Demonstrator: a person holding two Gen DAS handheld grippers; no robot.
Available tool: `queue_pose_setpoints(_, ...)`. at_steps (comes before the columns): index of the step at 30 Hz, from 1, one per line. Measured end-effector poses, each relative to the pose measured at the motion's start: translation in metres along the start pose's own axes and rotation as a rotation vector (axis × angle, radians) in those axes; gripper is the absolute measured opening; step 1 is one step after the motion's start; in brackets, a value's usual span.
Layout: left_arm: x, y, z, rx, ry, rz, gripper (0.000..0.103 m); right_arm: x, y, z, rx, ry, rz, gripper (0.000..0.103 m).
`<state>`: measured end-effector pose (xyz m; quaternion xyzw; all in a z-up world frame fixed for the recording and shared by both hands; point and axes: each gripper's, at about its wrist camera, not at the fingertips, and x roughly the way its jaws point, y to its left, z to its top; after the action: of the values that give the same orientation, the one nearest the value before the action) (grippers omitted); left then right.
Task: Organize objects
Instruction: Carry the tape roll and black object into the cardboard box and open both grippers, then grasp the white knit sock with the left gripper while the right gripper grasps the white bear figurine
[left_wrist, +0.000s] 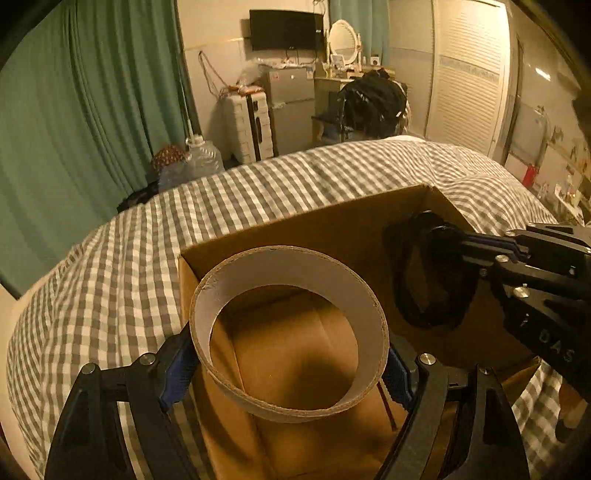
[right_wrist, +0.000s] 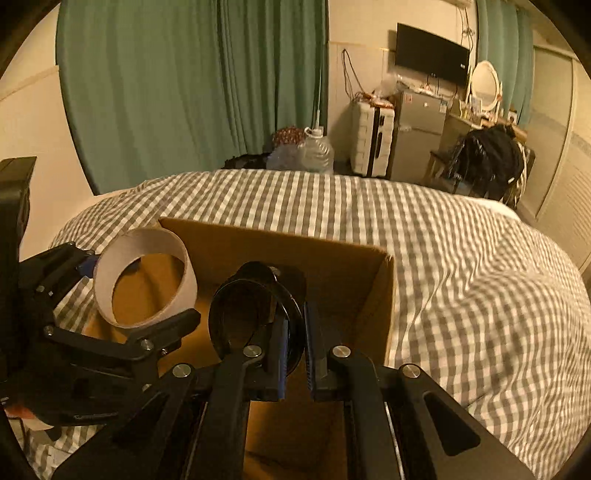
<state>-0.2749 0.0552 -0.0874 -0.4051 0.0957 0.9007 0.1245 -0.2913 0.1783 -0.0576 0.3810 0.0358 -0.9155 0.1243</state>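
Both tongs loaded over box (left_wrist: 332, 236): left tongs (left_wrist: 288, 365) clamp cardboard ring (left_wrist: 288, 295), right tongs (right_wrist: 295, 354) pinch black lens-like disc (right_wrist: 255, 310). Lower before releasing.

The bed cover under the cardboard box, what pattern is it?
Grey-and-white check on the bed cover, clearest in the right wrist view.

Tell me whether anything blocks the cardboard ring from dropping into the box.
Nothing visible does. The left gripper holds the wide cardboard ring over the open brown cardboard box; the right gripper, clamping a black round object, is beside it.
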Motion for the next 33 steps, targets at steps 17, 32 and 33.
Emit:
queue_pose_setpoints(17, -0.128, 0.012, 0.002, -0.083, -0.075, 0.015, 0.097, -0.129, 0.003, 0.008, 0.057, -0.134, -0.025, 0.054)
queue_pose_setpoints(32, -0.233, 0.0, -0.067, -0.158, -0.082, 0.121, 0.097, -0.266, 0.056, -0.041, -0.045, -0.172, -0.052, 0.065)
queue_pose_setpoints(33, -0.232, -0.002, -0.077, -0.163, -0.077, 0.12, 0.097, -0.263, 0.059, -0.054, -0.049, -0.151, -0.049, 0.065)
